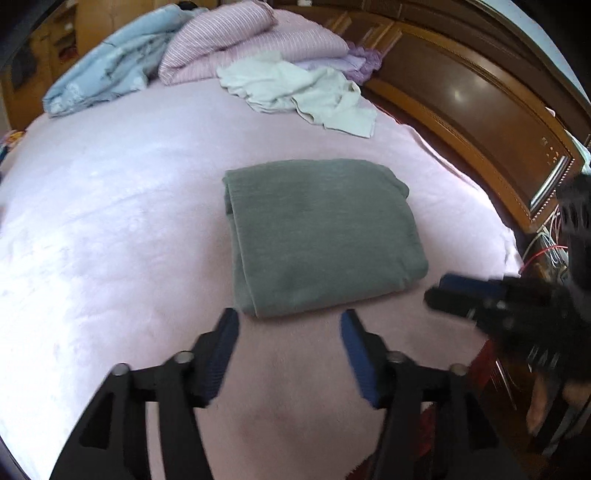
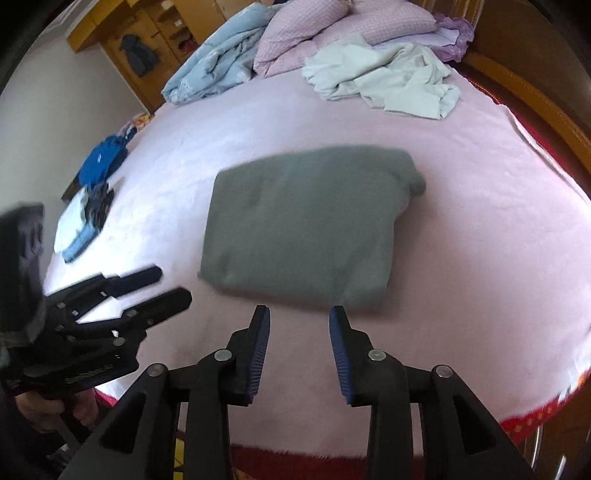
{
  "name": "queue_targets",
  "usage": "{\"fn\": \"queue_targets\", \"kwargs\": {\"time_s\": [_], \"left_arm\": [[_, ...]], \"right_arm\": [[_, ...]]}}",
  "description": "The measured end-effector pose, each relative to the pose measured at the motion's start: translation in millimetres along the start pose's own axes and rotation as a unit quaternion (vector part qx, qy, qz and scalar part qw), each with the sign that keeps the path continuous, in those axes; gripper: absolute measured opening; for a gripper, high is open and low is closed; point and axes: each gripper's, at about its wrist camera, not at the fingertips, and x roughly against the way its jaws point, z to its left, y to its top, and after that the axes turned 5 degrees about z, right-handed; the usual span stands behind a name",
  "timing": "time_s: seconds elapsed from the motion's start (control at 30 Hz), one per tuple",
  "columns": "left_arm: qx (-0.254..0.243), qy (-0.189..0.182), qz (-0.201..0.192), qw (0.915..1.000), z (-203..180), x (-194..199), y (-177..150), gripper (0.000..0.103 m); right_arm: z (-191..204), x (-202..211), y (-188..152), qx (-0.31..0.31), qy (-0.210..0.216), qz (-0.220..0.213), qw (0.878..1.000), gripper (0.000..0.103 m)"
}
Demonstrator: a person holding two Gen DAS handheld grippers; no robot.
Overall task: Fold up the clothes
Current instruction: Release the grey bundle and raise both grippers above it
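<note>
A grey-green garment (image 1: 317, 232) (image 2: 306, 225) lies folded into a flat rectangle on the pink bed cover. My left gripper (image 1: 289, 317) is open just short of its near edge, nothing between the fingers; it also appears at the left of the right wrist view (image 2: 168, 286), blurred. My right gripper (image 2: 299, 314) is open too, hovering before the fold's near edge, empty. In the left wrist view the right gripper (image 1: 447, 290) shows blurred beside the garment's right corner. A crumpled pale mint garment (image 1: 303, 92) (image 2: 388, 81) lies unfolded at the far side.
Light blue bedding (image 1: 107, 70) (image 2: 218, 70) and pink striped pillows (image 1: 251, 40) (image 2: 332, 33) are piled at the far end. A dark wooden headboard (image 1: 480, 110) runs along the right. Folded blue and white clothes (image 2: 88, 199) sit at the bed's left edge.
</note>
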Motion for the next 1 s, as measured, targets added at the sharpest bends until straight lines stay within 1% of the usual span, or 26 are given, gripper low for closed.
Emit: {"fn": "queue_targets", "kwargs": {"time_s": [0.13, 0.2, 0.37, 0.53, 0.83, 1.0], "left_arm": [[-0.002, 0.006, -0.004, 1.0000, -2, 12, -14, 0.057], [-0.002, 0.009, -0.006, 0.9999, -3, 19, -21, 0.057], [-0.004, 0.016, -0.011, 0.9998, -5, 34, -39, 0.057], [-0.007, 0.024, -0.016, 0.9996, -7, 50, -56, 0.057], [-0.001, 0.035, 0.008, 0.9994, -3, 32, -59, 0.057], [0.006, 0.024, 0.023, 0.9994, 3, 20, -55, 0.057]], "right_arm": [[12, -4, -13, 0.012, -0.015, 0.003, 1.000, 0.034], [10, 3, -19, 0.013, -0.016, 0.001, 1.000, 0.034], [10, 15, -25, 0.007, -0.013, -0.003, 1.000, 0.035], [9, 15, -28, 0.000, -0.003, 0.004, 1.000, 0.039], [-13, 4, -29, -0.042, 0.011, 0.021, 0.999, 0.039], [-26, 1, -21, -0.055, 0.009, 0.022, 0.998, 0.040]]}}
